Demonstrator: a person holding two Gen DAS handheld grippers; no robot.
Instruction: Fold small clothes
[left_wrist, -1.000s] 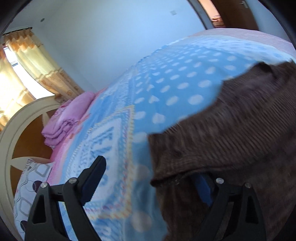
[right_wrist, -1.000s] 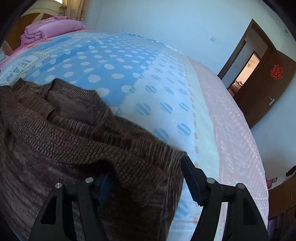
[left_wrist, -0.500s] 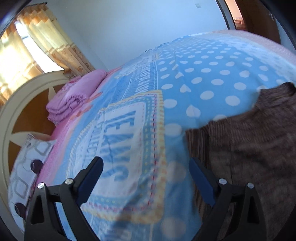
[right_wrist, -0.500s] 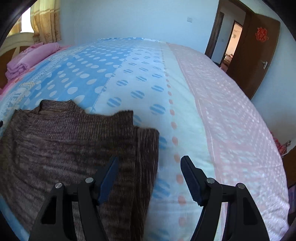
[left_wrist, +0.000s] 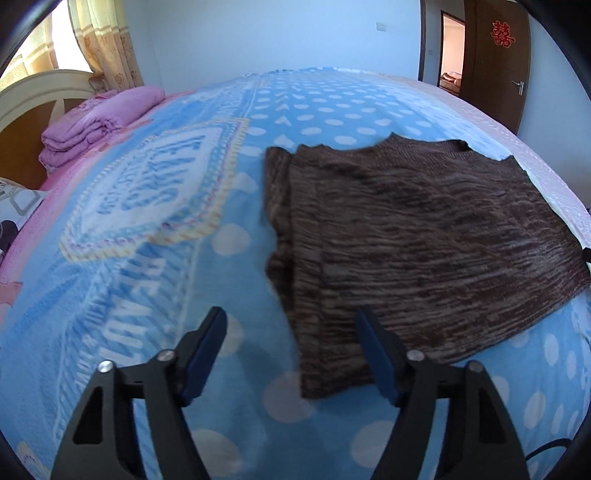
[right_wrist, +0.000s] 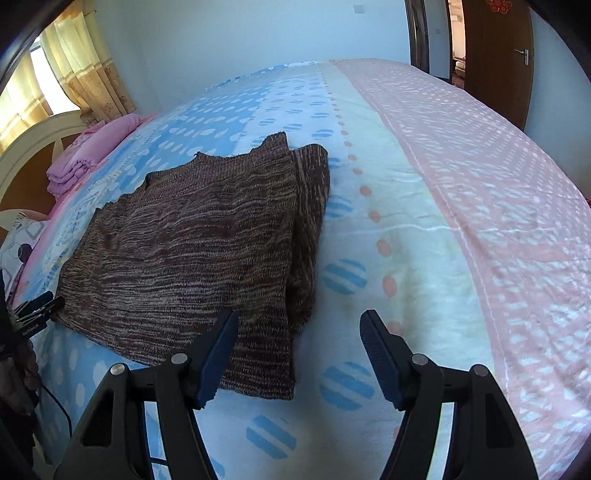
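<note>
A brown knitted sweater (left_wrist: 424, 236) lies flat and folded on the blue dotted bedspread (left_wrist: 177, 280), its sleeves folded in along both sides. It also shows in the right wrist view (right_wrist: 192, 251). My left gripper (left_wrist: 291, 332) is open and empty, raised above the sweater's near left corner. My right gripper (right_wrist: 299, 332) is open and empty, raised above the sweater's near right corner. The tip of the left gripper (right_wrist: 37, 308) shows at the left edge of the right wrist view.
A folded pink quilt (left_wrist: 92, 125) lies by the cream headboard (left_wrist: 33, 88). A patterned pillow (left_wrist: 14, 206) is at the left edge. The pink part of the bedspread (right_wrist: 480, 184) spreads right. A brown door (left_wrist: 495, 62) stands open beyond.
Both grippers let go of the sweater and pulled back and up. The sweater, lifted and draped over the fingers a second ago, now lies flat on the bed.
</note>
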